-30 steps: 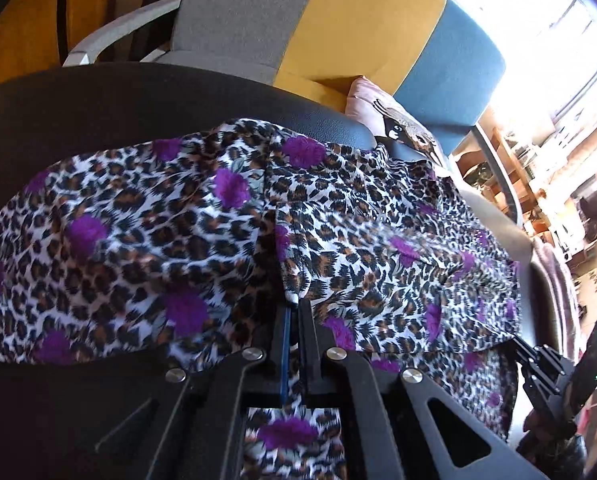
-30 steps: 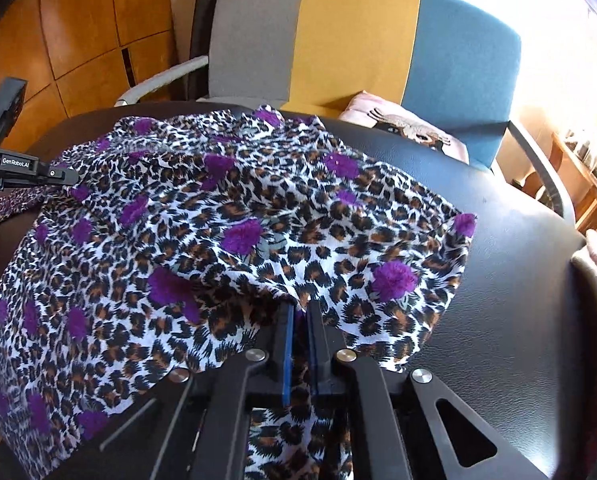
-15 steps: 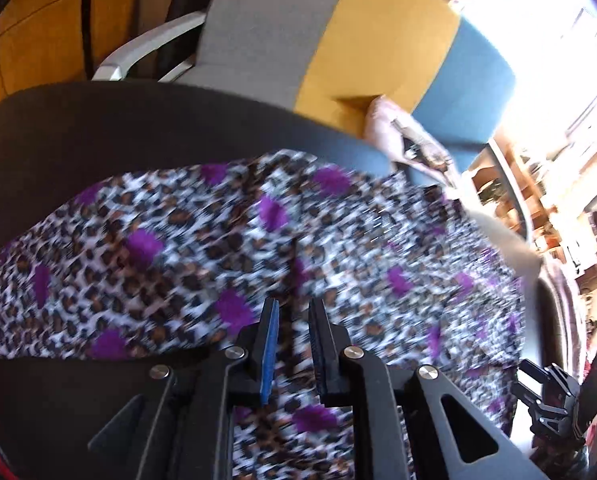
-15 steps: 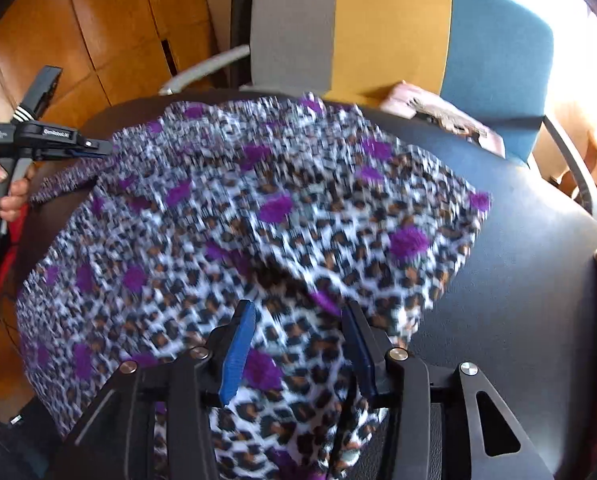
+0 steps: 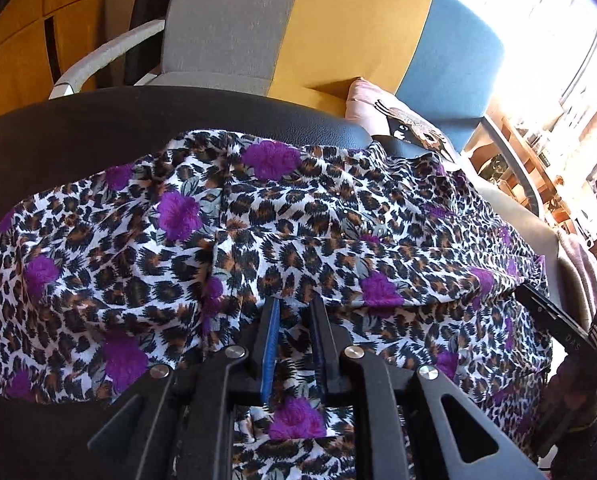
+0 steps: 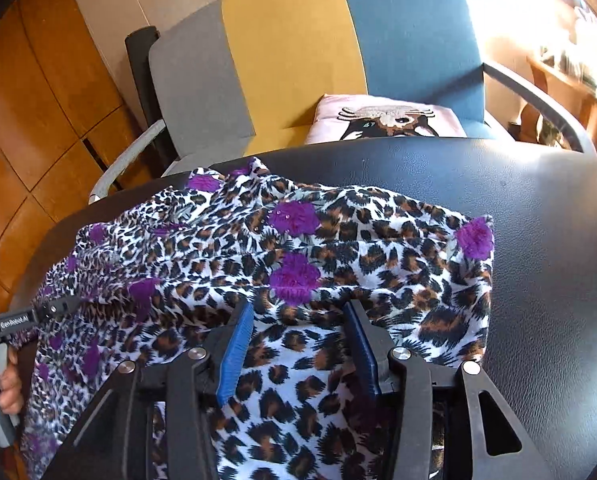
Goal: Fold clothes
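A leopard-print garment with purple flowers (image 5: 298,232) lies spread and rumpled on a black padded table (image 5: 98,128). It also shows in the right wrist view (image 6: 338,248). My left gripper (image 5: 294,304) is open a little, its jaws apart just above the cloth near the garment's front edge. My right gripper (image 6: 300,312) is open wide over the cloth, holding nothing. The right gripper shows at the right edge of the left wrist view (image 5: 554,320). The left gripper shows at the left edge of the right wrist view (image 6: 58,308).
A chair with grey, yellow and blue panels (image 6: 298,48) stands behind the table, with a pink printed cushion (image 6: 386,120) on its seat. Wooden panelling (image 6: 38,120) is on the left. Bare black table surface (image 6: 558,240) lies to the right of the garment.
Both grippers were shut on the cloth one second ago and have opened and let it go. The garment has settled flatter on the table.
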Action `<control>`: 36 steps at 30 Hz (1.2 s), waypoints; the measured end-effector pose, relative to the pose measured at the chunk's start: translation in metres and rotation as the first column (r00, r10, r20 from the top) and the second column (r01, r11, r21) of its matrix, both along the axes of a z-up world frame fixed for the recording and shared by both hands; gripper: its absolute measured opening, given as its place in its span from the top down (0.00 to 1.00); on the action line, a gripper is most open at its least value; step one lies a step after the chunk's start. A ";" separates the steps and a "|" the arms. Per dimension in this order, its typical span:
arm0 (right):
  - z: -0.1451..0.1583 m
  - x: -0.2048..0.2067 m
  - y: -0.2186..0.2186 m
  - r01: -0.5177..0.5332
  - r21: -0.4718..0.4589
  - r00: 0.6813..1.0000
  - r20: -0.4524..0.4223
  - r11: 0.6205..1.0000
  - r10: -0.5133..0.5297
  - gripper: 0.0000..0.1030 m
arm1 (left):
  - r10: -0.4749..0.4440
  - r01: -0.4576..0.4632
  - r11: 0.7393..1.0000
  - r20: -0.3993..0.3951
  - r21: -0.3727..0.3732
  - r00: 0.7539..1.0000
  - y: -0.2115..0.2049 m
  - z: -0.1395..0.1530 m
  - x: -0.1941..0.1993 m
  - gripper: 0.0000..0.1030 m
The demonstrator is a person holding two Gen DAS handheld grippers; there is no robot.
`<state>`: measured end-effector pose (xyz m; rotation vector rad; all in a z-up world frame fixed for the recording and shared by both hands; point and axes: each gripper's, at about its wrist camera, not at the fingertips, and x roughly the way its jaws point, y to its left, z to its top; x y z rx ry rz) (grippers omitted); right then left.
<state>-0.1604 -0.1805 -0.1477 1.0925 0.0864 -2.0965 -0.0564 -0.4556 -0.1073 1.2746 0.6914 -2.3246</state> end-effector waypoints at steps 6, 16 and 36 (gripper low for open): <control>0.014 0.000 -0.004 -0.066 0.035 0.998 -0.003 0.997 0.066 0.52 | -0.009 0.010 1.000 -0.041 0.016 0.999 -0.006 0.016 -0.008 0.85; 0.046 -0.039 -0.046 -0.170 -0.005 0.985 -0.008 0.985 0.170 0.52 | -0.054 0.061 0.996 -0.098 0.068 0.994 -0.030 0.037 -0.066 0.84; 0.017 -0.085 -0.133 -0.237 0.167 0.967 -0.053 0.957 0.249 0.89 | -0.115 0.116 0.993 -0.042 0.024 0.992 -0.031 0.016 -0.152 0.98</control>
